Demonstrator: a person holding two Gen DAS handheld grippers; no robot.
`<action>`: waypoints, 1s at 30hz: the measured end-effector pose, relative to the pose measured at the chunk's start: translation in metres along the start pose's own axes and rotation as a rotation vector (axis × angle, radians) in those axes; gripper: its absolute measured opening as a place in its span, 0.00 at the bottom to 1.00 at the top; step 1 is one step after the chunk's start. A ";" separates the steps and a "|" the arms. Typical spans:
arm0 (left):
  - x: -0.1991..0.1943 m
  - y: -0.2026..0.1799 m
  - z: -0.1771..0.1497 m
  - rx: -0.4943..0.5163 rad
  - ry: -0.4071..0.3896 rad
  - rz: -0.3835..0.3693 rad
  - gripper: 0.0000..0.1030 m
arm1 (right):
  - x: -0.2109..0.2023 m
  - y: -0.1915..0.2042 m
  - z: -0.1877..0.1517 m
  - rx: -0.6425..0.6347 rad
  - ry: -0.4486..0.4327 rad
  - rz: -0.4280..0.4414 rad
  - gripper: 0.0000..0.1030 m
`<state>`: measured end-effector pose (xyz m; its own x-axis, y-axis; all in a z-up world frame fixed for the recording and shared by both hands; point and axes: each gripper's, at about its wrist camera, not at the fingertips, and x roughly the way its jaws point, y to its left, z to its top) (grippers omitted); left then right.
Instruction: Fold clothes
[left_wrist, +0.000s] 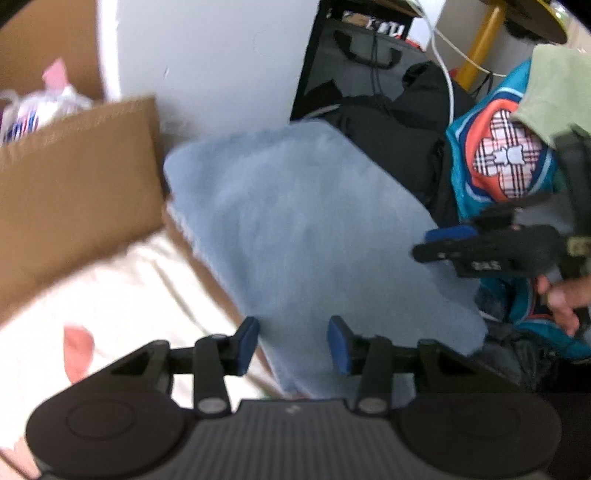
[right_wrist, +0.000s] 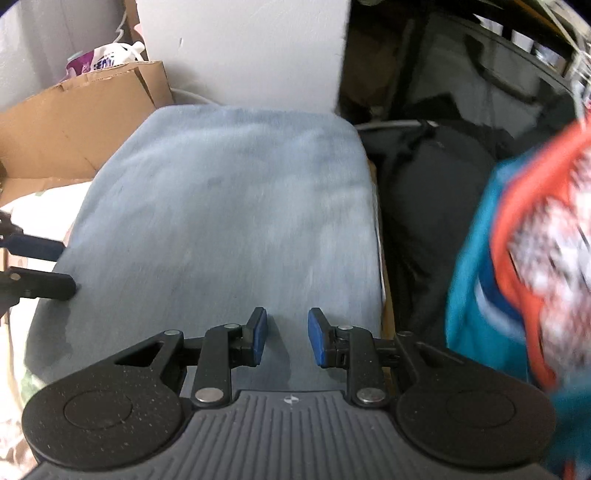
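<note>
Both hand-held grippers, left (left_wrist: 293, 345) and right (right_wrist: 287, 339), hover open-jawed above the flat blue cloth (right_wrist: 229, 221).

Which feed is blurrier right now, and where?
Left wrist view: motion smear on the cardboard box and blue cloth. Right wrist view: the teal garment is heavily smeared, the right claw sharp.

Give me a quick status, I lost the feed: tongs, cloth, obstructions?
Left tongs open, empty. Right tongs open, empty. Blue cloth flat, folded, beneath both. Teal garment hangs at right; cardboard box at left.
</note>
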<state>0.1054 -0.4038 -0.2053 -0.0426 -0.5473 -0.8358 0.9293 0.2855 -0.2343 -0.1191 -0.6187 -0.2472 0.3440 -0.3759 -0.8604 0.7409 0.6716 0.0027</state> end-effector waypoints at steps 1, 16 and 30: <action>0.002 0.001 -0.005 -0.018 0.015 -0.016 0.44 | -0.005 -0.001 -0.007 0.024 0.002 0.004 0.30; -0.019 0.014 -0.039 -0.084 0.061 -0.038 0.34 | -0.046 0.007 -0.073 0.232 0.000 0.039 0.33; -0.124 0.040 -0.040 -0.218 0.045 0.083 0.89 | -0.148 0.017 -0.067 0.595 -0.081 0.024 0.93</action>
<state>0.1334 -0.2931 -0.1306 0.0100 -0.4803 -0.8771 0.8294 0.4939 -0.2610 -0.1961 -0.5095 -0.1540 0.3900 -0.4285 -0.8151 0.9201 0.2168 0.3262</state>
